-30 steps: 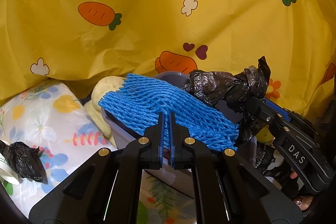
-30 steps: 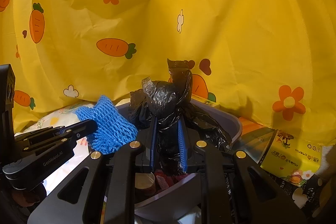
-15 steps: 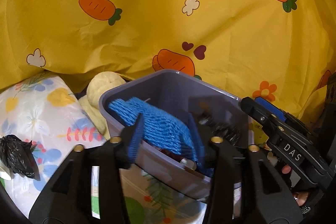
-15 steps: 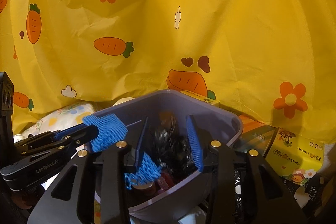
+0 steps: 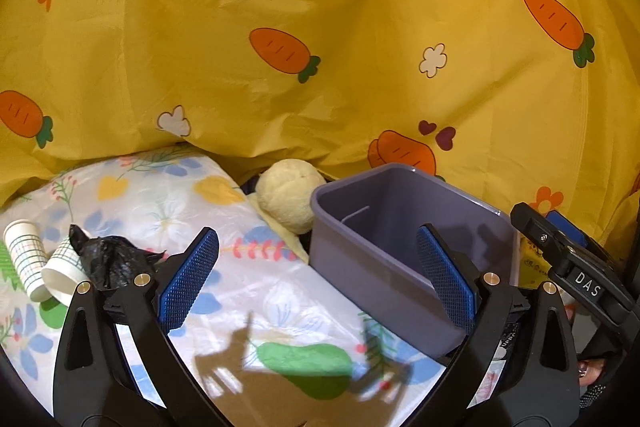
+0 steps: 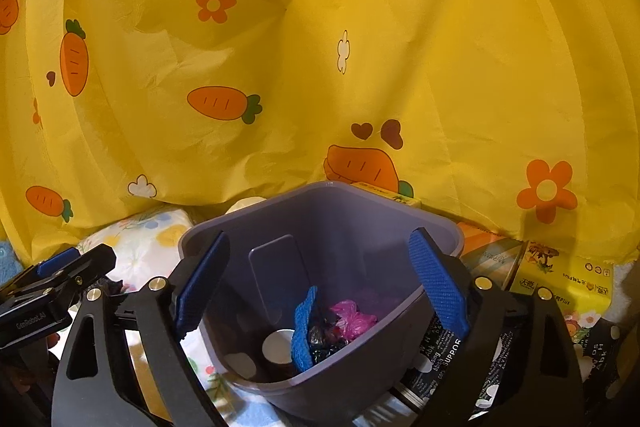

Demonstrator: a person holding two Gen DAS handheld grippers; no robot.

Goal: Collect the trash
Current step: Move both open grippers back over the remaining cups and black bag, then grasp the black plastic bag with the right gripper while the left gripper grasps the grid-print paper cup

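On the far left of the floral worktop [image 5: 280, 291] two paper cups [image 5: 38, 263] lie tipped against a crumpled black bag [image 5: 110, 259]; in my judgement these are the trash not yet collected. The left claw [image 5: 316, 283] is wide, its jaws opening, with nothing between the blue pads. It points at bare cloth between that litter and the purple bin [image 5: 360, 267].

To do the next pick well, I would swing this claw left until the black bag sits squarely between the pads, come down low so the pads close on its bulk and not a loose flap, and keep clear of the cups so they do not roll away. The cups look light and easy to crush, so a gentle grip across the rim or wall should suit them.

A pale plush ball [image 5: 288, 195] rests just beside the bin's far corner and seems no trash.

The right claw [image 6: 320, 283] is also wide and opening, its pads either side of the bin's mouth, holding nothing. Down in the bin lie a blue foam net [image 6: 304, 327], dark crumpled plastic [image 6: 324, 341], a pink scrap [image 6: 354, 317] and a white round lid [image 6: 278, 347].

As for writing, the right claw's arm in the left view reads "DAS", and the left claw's arm in the right view reads "GenRobot.AI". The yellow packet [image 6: 560, 279] at right carries small characters ending in "Plus", and a dark wrapper [image 6: 444, 359] beside the bin shows "SUPPOR".
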